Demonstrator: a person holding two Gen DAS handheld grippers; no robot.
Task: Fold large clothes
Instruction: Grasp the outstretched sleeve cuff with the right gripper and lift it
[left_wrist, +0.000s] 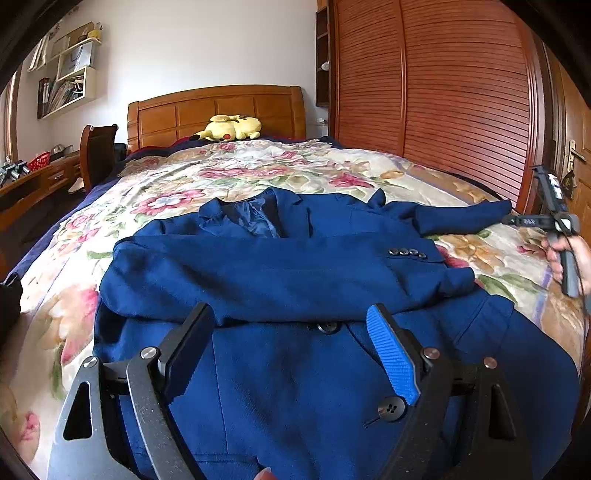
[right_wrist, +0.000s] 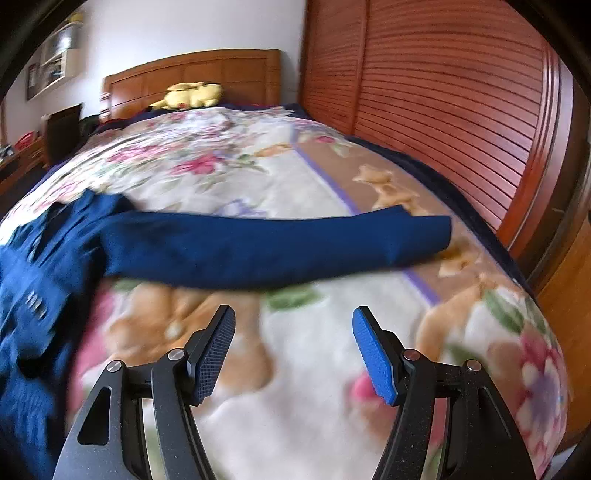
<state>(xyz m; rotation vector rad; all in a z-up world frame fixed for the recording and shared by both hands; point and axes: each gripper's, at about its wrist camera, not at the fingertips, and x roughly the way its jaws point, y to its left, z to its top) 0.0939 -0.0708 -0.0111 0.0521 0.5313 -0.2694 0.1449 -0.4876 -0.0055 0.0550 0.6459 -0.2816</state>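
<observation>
blue jacket (left_wrist: 295, 273) lies face-up on the floral bedspread (left_wrist: 221, 177), collar toward the headboard (left_wrist: 218, 110), hem toward me. one sleeve (left_wrist: 280, 258) is folded across the chest, its cuff buttons (left_wrist: 408, 253) showing. the other sleeve (right_wrist: 280, 243) lies stretched out flat toward the wardrobe (right_wrist: 443, 92).

left gripper (left_wrist: 295, 347): fingers spread wide, nothing between them, hovering over the lower front near the front button (left_wrist: 328, 327). i can't tell whether the tips touch the cloth. right gripper (right_wrist: 293, 350): fingers well apart, empty, over bare bedspread, the outstretched sleeve just ahead of it.

handling, my guess: woven suiting, lined, so heavier and stiffer than a shirt. it should hold a crease line but the shoulders will resist and spring. the lining probably makes layers slide on each other. soft bedding under it gives, so a pinch may grab bedspread too. i'd take the outstretched sleeve near the cuff end (right_wrist: 424, 236), pinching both layers from the edge, and carry it across the chest. for the body, grip at the hem corners, not at the buttons.

views: the left wrist view is sharp and shows the whole jacket, collar, lining, both sleeves, plus the person's hand (left_wrist: 561, 258) holding the other gripper at the right edge. the right wrist view is blurred, cuts off most of the body, but shows the free sleeve's full length, its cuff end and the clear bedspread before it.
</observation>
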